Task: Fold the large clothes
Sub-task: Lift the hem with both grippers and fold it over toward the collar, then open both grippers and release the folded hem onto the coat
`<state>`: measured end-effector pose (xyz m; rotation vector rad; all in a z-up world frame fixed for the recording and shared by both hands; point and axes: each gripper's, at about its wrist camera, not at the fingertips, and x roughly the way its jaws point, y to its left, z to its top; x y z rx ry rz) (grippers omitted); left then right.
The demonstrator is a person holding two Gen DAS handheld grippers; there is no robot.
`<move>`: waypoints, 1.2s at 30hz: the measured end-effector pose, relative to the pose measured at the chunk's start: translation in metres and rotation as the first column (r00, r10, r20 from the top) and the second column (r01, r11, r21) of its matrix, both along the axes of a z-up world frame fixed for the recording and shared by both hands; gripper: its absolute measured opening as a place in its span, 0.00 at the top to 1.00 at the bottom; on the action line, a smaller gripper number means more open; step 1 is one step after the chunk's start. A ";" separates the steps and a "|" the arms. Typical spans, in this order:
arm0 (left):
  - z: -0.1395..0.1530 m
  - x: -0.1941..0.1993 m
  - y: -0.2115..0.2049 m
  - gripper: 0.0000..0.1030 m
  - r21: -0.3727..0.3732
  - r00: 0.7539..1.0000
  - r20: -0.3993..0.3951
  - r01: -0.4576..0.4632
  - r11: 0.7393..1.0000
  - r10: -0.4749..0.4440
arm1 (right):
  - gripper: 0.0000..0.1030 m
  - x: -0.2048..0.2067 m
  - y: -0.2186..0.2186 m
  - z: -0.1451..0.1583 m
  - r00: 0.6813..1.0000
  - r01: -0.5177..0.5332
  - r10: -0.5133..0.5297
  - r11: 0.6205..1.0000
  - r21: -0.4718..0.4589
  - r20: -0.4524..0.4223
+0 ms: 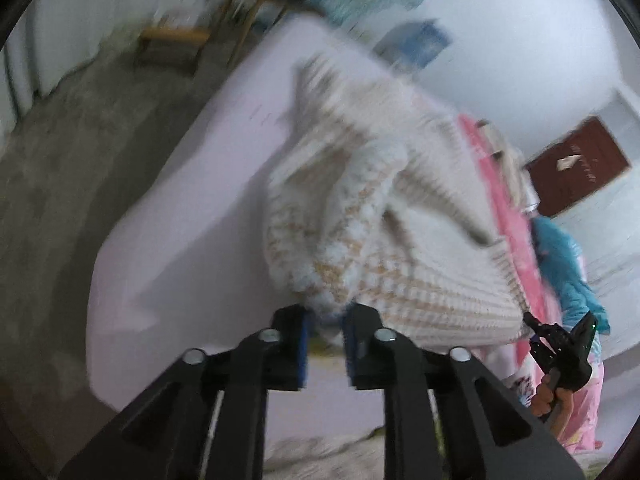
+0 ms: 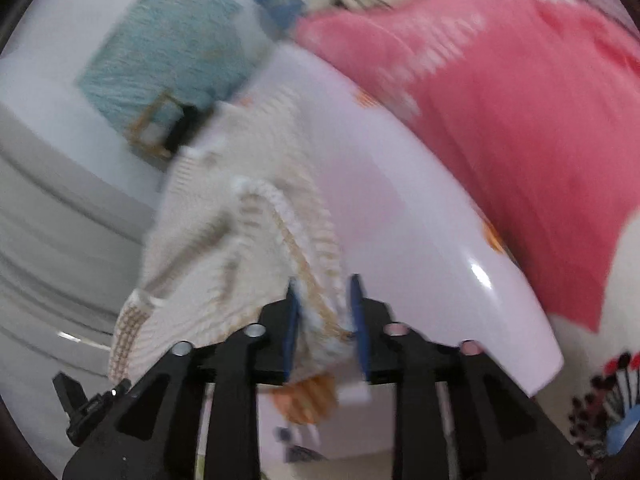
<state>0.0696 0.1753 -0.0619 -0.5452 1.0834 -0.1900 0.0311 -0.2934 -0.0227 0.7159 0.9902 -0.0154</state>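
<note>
A cream knitted sweater (image 1: 360, 216) with tan stripes hangs lifted above a pale lilac bed surface (image 1: 192, 208). My left gripper (image 1: 326, 322) is shut on one edge of the sweater. My right gripper (image 2: 326, 308) is shut on another edge of the same sweater (image 2: 248, 240), which drapes away to the left over the lilac surface (image 2: 400, 208). The right gripper also shows in the left wrist view (image 1: 532, 322), at the sweater's far right corner. Both views are blurred by motion.
A pink blanket (image 2: 500, 92) lies beyond the lilac surface; it also shows in the left wrist view (image 1: 516, 216). A wooden chair (image 1: 188, 36) stands on the grey floor (image 1: 60, 200). A teal cloth (image 2: 168, 44) hangs on the wall. A dark red door (image 1: 580, 164) is at right.
</note>
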 end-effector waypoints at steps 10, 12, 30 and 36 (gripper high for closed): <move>0.053 0.002 0.033 0.67 0.098 0.978 0.197 -0.088 0.991 0.067 | 0.49 0.007 0.020 0.058 0.983 -0.116 0.144 0.968 -0.222 0.113; 0.056 0.017 0.008 0.67 0.080 0.974 0.226 0.009 0.997 -0.027 | 0.51 0.023 0.055 0.060 0.951 -0.245 0.280 0.941 -0.232 0.132; 0.000 0.087 -0.101 0.48 0.132 0.927 0.129 0.335 0.933 -0.351 | 0.50 0.078 0.152 0.008 0.830 -0.529 0.557 0.796 -0.293 0.013; -0.011 0.104 -0.118 0.68 0.215 0.936 0.118 0.303 0.928 -0.333 | 0.89 0.098 0.157 -0.016 0.834 -0.540 0.551 0.821 -0.184 0.013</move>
